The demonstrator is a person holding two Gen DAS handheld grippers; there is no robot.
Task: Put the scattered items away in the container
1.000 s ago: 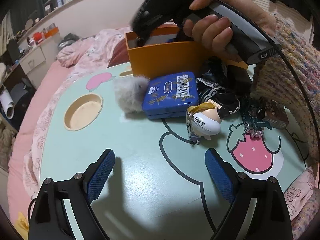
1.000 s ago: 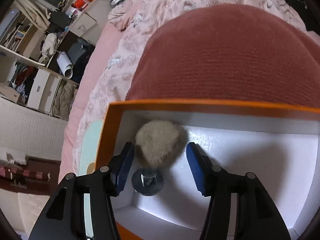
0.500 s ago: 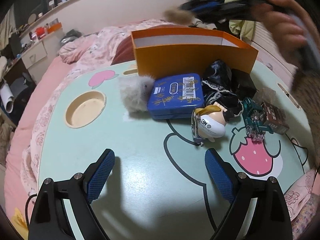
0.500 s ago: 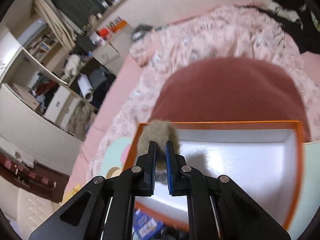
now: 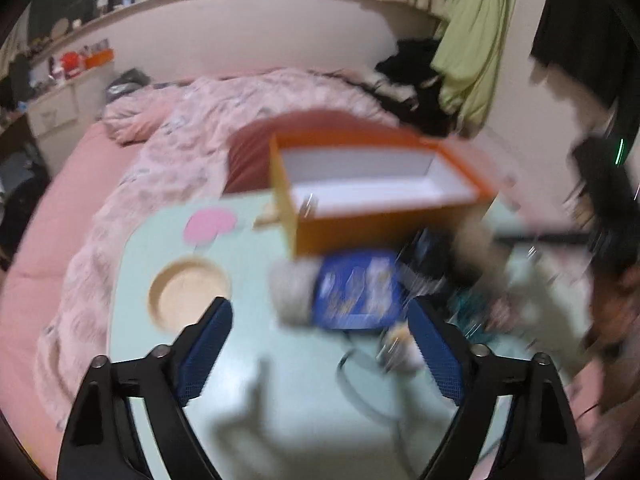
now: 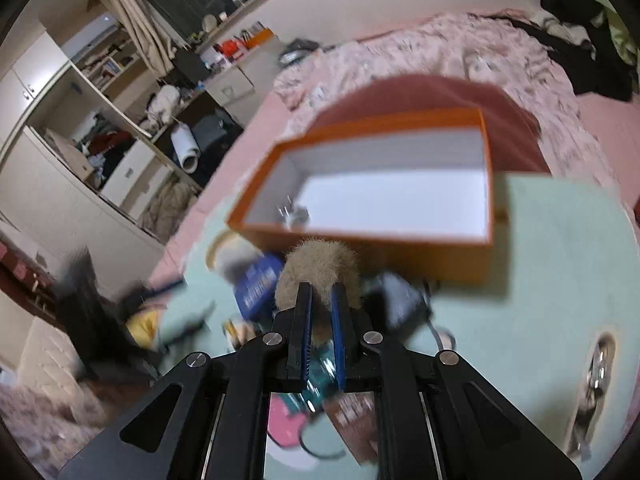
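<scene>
The orange box (image 6: 400, 248), white inside, stands at the far side of the mint table (image 6: 560, 264). A small metal piece (image 6: 294, 212) lies in its left corner. My right gripper (image 6: 320, 312) is shut on a tan fluffy pompom (image 6: 316, 264), held above the table in front of the box. Below it lie a blue tin (image 6: 258, 280), a black bundle (image 6: 394, 296) and a teal toy car (image 6: 316, 394). My left gripper (image 5: 322, 348) hangs over the near table, its jaws closing with nothing between them. Beyond it sit a grey pompom (image 5: 292, 292) and the blue tin (image 5: 356, 292) before the box (image 5: 380, 228).
A round cup recess (image 5: 188, 292) is sunk in the table at the left. A pink quilted bed (image 5: 180, 128) and a red cushion (image 6: 420, 96) lie behind the box. Both views are motion-blurred. A brown packet (image 6: 356, 420) lies near the table's front.
My right gripper shut on the tan pompom inside the box, lifted it out and drew back over the table. My left gripper rose and its jaws narrowed a little.
</scene>
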